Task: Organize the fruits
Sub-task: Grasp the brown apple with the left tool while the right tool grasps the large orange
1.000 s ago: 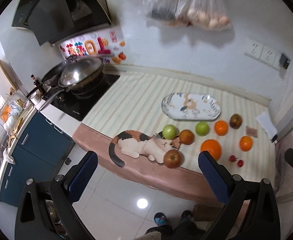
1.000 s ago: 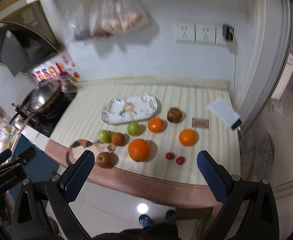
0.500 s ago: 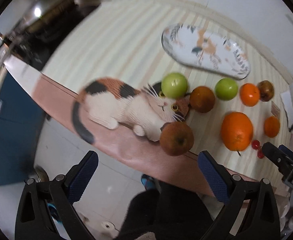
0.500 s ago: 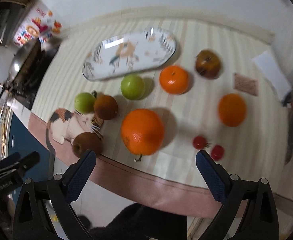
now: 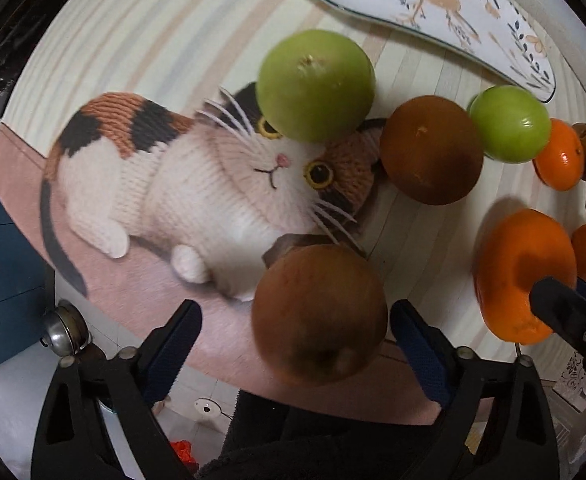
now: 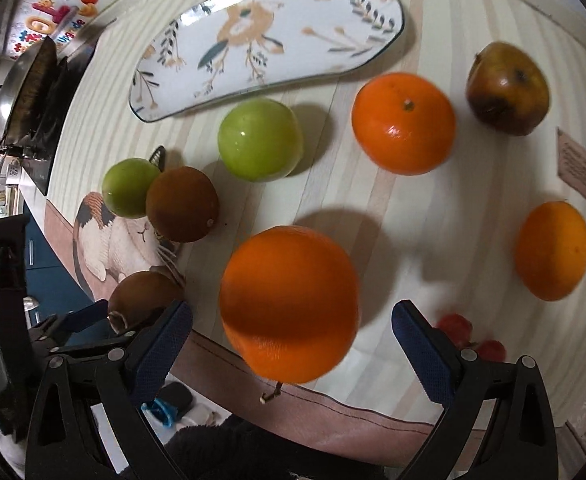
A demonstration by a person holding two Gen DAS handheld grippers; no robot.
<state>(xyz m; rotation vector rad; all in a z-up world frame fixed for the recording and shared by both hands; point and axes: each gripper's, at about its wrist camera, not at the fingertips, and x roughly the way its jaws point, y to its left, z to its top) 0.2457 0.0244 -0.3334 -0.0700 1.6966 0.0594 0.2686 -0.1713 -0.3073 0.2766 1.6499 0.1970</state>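
My left gripper point(image 5: 295, 322) is open, its jaws on either side of a brown round fruit point(image 5: 319, 314) at the counter's front edge. My right gripper point(image 6: 291, 318) is open around a large orange point(image 6: 289, 302). A floral oval plate point(image 6: 269, 36) lies at the back; it also shows in the left wrist view point(image 5: 425, 8). Two green fruits point(image 6: 259, 140) point(image 6: 127, 188), a second brown fruit point(image 6: 181, 204), two smaller oranges point(image 6: 403, 122) point(image 6: 551, 250) and a mottled apple point(image 6: 507, 88) lie on the striped mat.
A cat picture point(image 5: 197, 184) is printed on the mat near the front edge. Two small red fruits point(image 6: 455, 326) lie by my right fingers. A wok point(image 6: 25, 84) stands on the stove at far left. A brown card point(image 6: 577, 166) lies at right.
Both grippers have come down and forward toward the counter. The brown fruit now sits between my left jaws and the large orange between my right jaws.
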